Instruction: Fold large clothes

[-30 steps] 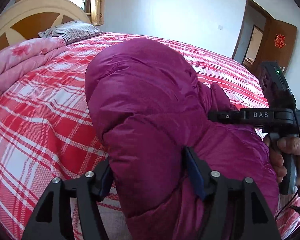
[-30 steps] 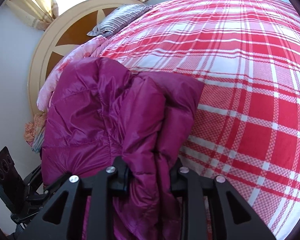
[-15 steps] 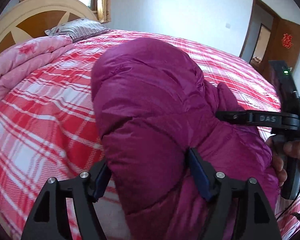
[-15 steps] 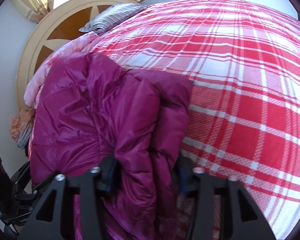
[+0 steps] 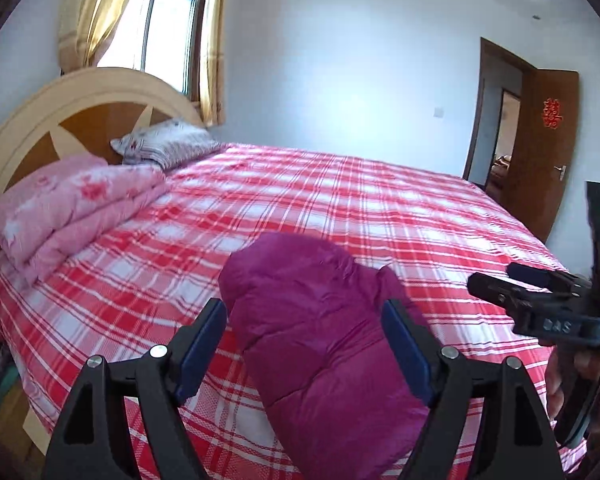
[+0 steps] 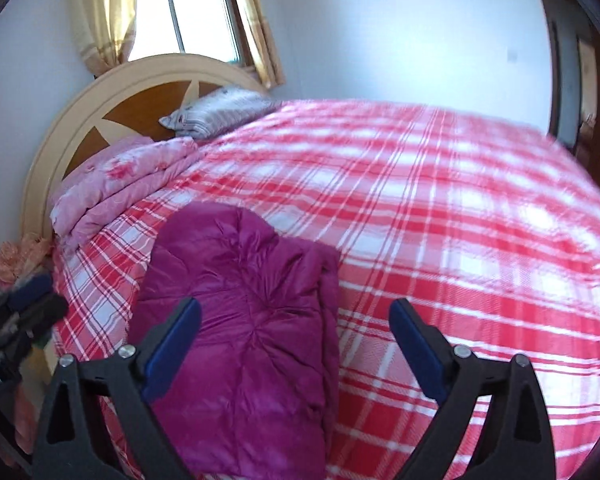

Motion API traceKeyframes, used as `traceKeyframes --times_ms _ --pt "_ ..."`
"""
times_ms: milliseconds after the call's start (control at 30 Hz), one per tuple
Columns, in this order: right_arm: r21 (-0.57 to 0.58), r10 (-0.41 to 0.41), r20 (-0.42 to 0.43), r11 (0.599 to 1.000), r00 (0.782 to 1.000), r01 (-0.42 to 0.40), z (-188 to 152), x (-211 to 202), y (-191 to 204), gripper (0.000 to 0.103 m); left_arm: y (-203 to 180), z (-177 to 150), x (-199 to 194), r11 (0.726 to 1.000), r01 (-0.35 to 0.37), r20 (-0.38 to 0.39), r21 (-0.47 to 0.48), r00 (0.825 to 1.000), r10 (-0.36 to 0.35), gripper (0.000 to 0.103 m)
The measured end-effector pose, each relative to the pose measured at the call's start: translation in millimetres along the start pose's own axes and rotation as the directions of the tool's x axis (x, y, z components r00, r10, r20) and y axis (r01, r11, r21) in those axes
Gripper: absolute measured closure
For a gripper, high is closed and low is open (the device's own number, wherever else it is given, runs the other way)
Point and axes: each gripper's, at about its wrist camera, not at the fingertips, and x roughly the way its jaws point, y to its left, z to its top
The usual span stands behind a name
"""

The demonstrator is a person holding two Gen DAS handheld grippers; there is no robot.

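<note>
A magenta puffer jacket (image 5: 320, 344) lies folded in a bundle near the front edge of the bed; it also shows in the right wrist view (image 6: 240, 320). My left gripper (image 5: 306, 344) is open and raised, its blue pads on either side of the bundle without touching it. My right gripper (image 6: 296, 344) is open wide and empty, above the jacket's right edge. The right gripper's body (image 5: 548, 308) shows at the right of the left wrist view, held by a hand.
The bed has a red and white plaid sheet (image 5: 360, 208). A folded pink quilt (image 5: 72, 208) and a striped pillow (image 5: 164, 144) lie by the wooden headboard (image 5: 72, 112). A brown door (image 5: 544, 152) stands open at the far right.
Both grippers have let go of the jacket, opened and pulled back upward. The jacket now lies lower and farther off on the bed.
</note>
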Motion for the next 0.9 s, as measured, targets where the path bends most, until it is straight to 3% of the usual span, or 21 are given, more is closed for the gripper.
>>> traceKeyframes --times_ms 233,900 --pt "-0.007 -0.02 0.103 1.0 0.994 0.021 1.8 -40.4 8.7 0.0 -8.0 6.0 -15.2 0.999 0.027 0.037 0.018 0.999 -0.027 0.022" --pt "-0.036 -0.016 0.149 0.999 0.989 0.021 -0.5 -67.9 21.1 0.0 -12.4 6.4 -19.5 0.999 0.026 0.047 0.039 0.999 -0.028 0.022"
